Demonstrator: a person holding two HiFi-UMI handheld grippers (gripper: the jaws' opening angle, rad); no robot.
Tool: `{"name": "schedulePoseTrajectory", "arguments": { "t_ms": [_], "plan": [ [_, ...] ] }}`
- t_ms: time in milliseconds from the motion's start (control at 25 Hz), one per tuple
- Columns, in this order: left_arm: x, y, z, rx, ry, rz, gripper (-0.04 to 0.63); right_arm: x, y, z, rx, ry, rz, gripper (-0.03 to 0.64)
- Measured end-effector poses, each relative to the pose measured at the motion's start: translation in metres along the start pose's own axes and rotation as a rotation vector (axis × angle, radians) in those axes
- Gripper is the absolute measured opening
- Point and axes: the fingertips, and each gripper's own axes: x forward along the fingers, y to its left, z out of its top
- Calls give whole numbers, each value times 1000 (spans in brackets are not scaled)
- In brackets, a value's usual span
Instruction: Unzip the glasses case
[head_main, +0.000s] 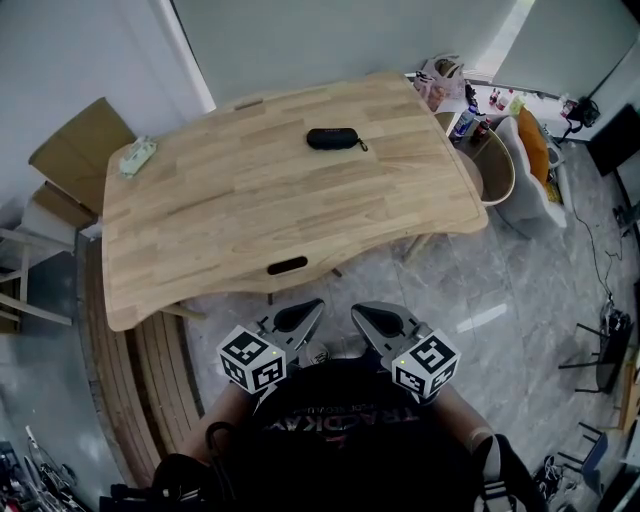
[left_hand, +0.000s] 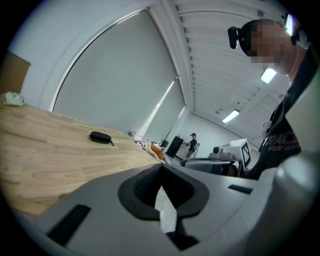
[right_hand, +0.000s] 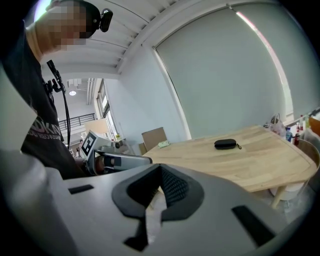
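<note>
A black zipped glasses case (head_main: 335, 139) lies on the far half of the light wooden table (head_main: 240, 215), its pull tab at the right end. In the left gripper view the case (left_hand: 100, 137) is small and distant; in the right gripper view the case (right_hand: 225, 144) also sits far off. Both grippers are held close to the person's chest, short of the table's near edge. My left gripper (head_main: 311, 309) is shut with nothing in it. Beside it my right gripper (head_main: 362, 312) is shut and empty too. Their tips point toward the table.
A pale green packet (head_main: 137, 157) lies at the table's left corner. Cardboard boxes (head_main: 82, 145) stand beyond the left end. A chair (head_main: 520, 170) and a cluttered ledge with bottles (head_main: 470, 120) are at the right end. Wooden boards (head_main: 150, 385) lie on the floor at left.
</note>
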Motion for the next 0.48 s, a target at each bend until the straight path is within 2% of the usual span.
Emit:
{"name": "schedulePoseTrajectory", "arguments": {
  "t_ms": [480],
  "plan": [
    [2,-3,-1,2,-3,14,11,-1,4,1,-26,-1,20,17]
  ]
}}
